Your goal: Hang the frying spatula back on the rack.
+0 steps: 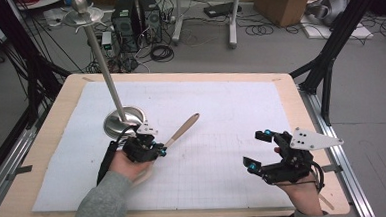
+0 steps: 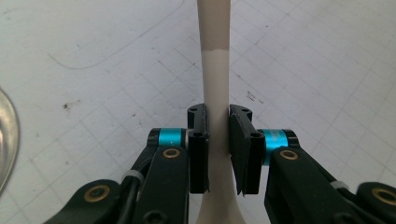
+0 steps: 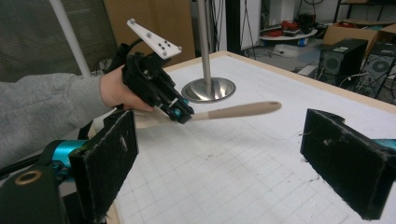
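**Wooden spoon clamped in the left jaws above the gridded mat**

Wooden spoon: we see it gripped by the left gripper at the near-left part of the table, its handle pointing away from the person and to the right, with the far end of the handle the darker part. In the left gripper view the pale handle runs straight up between the two black jaws, which press on it from both sides; the handle widens toward the bottom edge of that view, where the bowl begins. In the right gripper view the spoon sticks out level from the left gripper and appears raised off the white gridded mat.

Just beyond the left gripper we note the round metal base of a stand, whose thin pole leans up and to the left to a small dish with a ball on top. The spoon lies beside this base without touching it.

Right gripper: held in the right hand at the near-right of the table, well apart from the spoon, its jaws spread wide with nothing between them. In its own view the two padded jaws stand far apart over the bare mat.
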Available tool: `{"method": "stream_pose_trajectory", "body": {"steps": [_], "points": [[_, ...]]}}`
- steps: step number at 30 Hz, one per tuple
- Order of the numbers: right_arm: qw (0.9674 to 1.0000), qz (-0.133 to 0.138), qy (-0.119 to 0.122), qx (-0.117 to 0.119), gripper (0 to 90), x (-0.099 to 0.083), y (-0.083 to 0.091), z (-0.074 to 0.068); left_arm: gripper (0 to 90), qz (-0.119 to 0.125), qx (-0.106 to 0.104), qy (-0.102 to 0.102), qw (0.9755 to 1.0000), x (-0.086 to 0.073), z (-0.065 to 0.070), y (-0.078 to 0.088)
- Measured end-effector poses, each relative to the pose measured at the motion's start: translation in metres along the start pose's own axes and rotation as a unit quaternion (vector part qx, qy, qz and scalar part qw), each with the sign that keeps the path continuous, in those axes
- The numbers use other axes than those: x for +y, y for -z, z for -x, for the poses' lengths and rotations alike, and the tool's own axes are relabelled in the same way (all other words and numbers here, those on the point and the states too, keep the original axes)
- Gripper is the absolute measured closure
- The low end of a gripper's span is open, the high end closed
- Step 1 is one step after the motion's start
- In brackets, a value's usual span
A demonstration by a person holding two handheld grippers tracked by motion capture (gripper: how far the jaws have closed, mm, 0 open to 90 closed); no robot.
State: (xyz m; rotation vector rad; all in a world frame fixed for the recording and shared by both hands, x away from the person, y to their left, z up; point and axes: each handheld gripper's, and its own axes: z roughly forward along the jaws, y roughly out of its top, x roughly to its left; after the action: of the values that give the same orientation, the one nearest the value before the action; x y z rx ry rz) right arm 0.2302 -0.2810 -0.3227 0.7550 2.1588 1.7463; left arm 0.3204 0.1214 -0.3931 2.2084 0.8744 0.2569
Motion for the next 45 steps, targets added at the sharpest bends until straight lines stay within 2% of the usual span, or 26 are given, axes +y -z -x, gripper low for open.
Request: {"method": "stream_pose_trajectory", "body": {"steps": [8,15,22,31,36,45], "points": [[1.0,-0.006,-0.003,-0.001,10.1,-0.002,-0.003,0.001,77.9,0.036,0.001,0.016,0.9992,-0.011,-0.015,0.031],[0.9999,-0.012,-0.002,-0.001,10.1,-0.003,-0.005,0.001,77.8,0.062,0.011,0.022,0.9978,-0.021,-0.03,0.065],[0.9999,-0.016,-0.003,-0.001,10.1,-0.003,-0.008,0.002,77.8,0.085,0.021,0.04,0.9953,-0.032,-0.047,0.095],[0.9998,-0.018,-0.001,0.0,10.1,-0.003,-0.011,0.002,77.8,0.107,0.035,0.044,0.9927,-0.042,-0.063,0.124],[0.9998,-0.02,-0.003,0.001,10.1,-0.003,-0.011,0.001,77.8,0.129,0.04,0.051,0.9895,-0.046,-0.071,0.141],[0.9998,-0.022,-0.001,0.002,10.1,-0.003,-0.013,0.001,77.8,0.151,0.043,0.055,0.986,-0.051,-0.086,0.166]]}}
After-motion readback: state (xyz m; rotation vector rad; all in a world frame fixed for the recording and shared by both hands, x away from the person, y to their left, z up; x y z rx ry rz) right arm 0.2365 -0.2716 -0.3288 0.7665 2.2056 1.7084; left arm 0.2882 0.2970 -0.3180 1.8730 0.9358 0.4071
